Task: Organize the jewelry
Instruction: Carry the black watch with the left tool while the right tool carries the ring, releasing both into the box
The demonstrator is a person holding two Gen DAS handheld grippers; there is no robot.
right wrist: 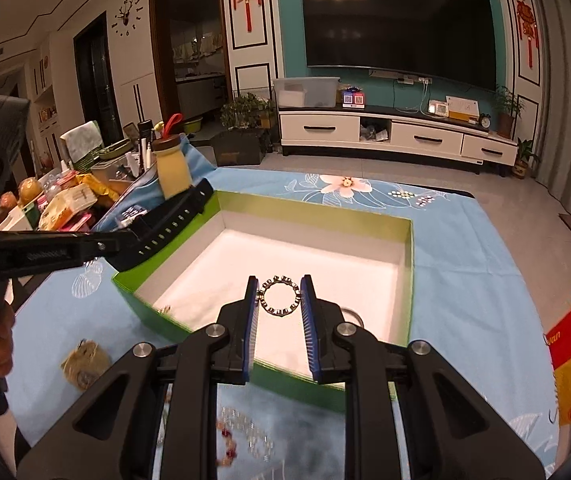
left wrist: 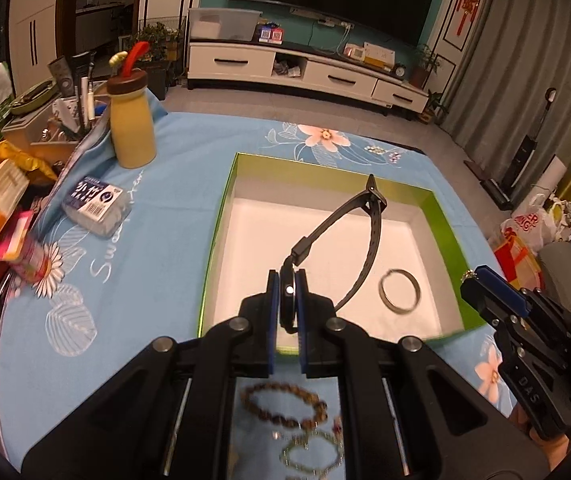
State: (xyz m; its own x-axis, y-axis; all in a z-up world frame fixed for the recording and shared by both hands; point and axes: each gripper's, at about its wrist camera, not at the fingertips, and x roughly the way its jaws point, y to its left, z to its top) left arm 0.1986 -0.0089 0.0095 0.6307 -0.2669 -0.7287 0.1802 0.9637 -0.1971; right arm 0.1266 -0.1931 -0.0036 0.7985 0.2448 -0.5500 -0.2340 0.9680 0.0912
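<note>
beaded bracelets [left wrist: 285,406] under left gripper [left wrist: 287,280] clamping black watch [left wrist: 288,300]; right gripper [right wrist: 279,294] pinching link bracelet [right wrist: 279,295] above green box [right wrist: 285,384]

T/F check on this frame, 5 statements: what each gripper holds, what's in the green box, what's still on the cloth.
1. The left gripper is shut on the black watch. True.
2. The right gripper is empty. False: its jaws hold a small beaded bracelet.
3. A metal bangle already lies inside the green box. True.
4. The green box has its lid on. False: it is open, its white floor showing.
5. No jewelry is left on the blue floral cloth. False: a brown bead bracelet and a paler one lie there.
</note>
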